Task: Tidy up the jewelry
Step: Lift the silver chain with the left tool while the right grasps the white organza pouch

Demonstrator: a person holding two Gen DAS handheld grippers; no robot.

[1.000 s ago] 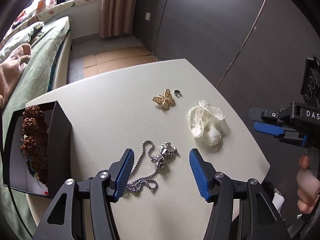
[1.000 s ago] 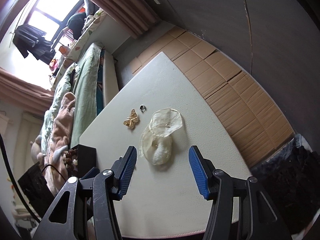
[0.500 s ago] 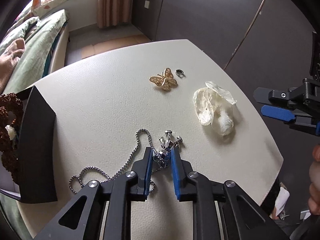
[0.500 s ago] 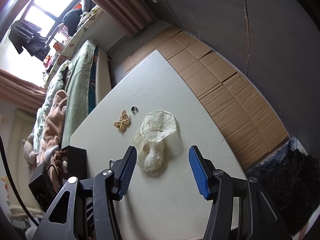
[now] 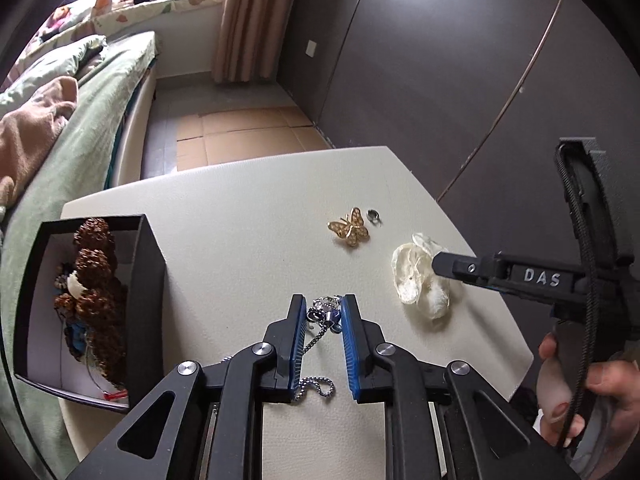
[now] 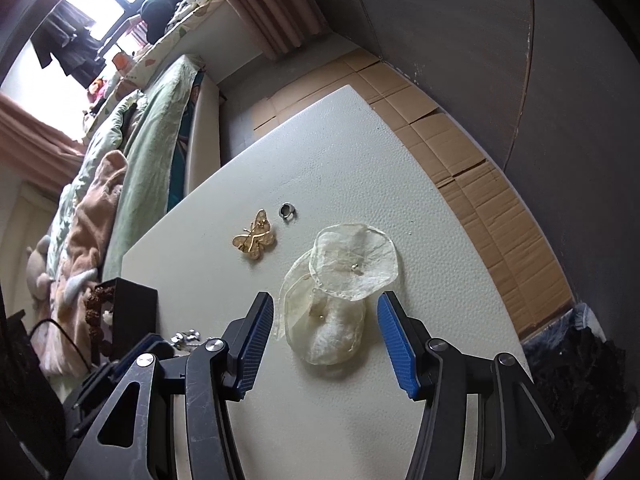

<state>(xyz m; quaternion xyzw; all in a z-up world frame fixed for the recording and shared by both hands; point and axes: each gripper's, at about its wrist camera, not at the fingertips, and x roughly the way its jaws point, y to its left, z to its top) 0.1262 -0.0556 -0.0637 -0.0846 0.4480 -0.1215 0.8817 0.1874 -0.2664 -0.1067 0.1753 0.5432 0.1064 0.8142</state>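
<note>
Left wrist: hand-held gripper (image 5: 323,309) around pendant (image 5: 325,312)

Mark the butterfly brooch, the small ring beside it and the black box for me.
butterfly brooch (image 6: 254,239), right wrist view, centre of the gold body
small ring (image 6: 287,211), right wrist view, on its band
black box (image 5: 150,300), left wrist view, outer side wall
</note>
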